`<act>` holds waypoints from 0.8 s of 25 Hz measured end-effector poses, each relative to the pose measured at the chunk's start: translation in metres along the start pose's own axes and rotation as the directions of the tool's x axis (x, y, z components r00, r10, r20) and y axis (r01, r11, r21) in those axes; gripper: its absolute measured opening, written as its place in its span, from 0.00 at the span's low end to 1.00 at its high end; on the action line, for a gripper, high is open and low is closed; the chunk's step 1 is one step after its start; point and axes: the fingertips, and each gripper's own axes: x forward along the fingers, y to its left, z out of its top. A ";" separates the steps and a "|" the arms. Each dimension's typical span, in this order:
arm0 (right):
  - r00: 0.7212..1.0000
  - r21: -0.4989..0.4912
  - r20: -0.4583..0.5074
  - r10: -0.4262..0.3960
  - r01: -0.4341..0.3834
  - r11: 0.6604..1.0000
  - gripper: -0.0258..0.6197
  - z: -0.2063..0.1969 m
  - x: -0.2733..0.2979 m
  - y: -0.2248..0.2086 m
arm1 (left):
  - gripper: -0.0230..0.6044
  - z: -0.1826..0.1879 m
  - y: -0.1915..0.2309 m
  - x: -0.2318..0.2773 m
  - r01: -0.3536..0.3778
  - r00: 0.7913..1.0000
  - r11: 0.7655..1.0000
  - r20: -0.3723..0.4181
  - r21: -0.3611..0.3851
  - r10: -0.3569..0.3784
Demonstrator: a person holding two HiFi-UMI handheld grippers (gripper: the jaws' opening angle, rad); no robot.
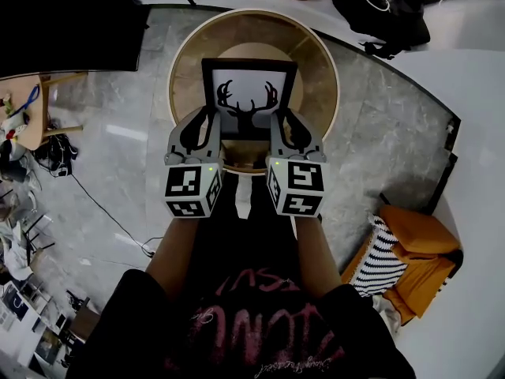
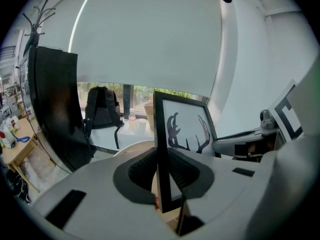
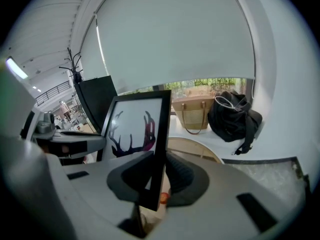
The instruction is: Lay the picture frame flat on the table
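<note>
Left gripper [image 1: 199, 133] and right gripper [image 1: 293, 133] clamp opposite side edges of the black antler-print picture frame [image 1: 249, 97], steadying it evenly over the round wooden table [image 1: 319, 69] beneath them.

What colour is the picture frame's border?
Black. The picture frame shows its border best in the head view.

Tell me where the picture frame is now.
In the head view's upper centre, the picture frame is over the round table, clamped between the left tongs and the right tongs.
</note>
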 end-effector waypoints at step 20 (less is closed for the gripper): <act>0.995 0.030 -0.103 0.004 -0.001 1.000 0.17 -0.063 0.026 -0.004 | 0.15 -0.066 0.005 0.020 -0.003 0.994 0.999 -0.105 -0.052 -0.003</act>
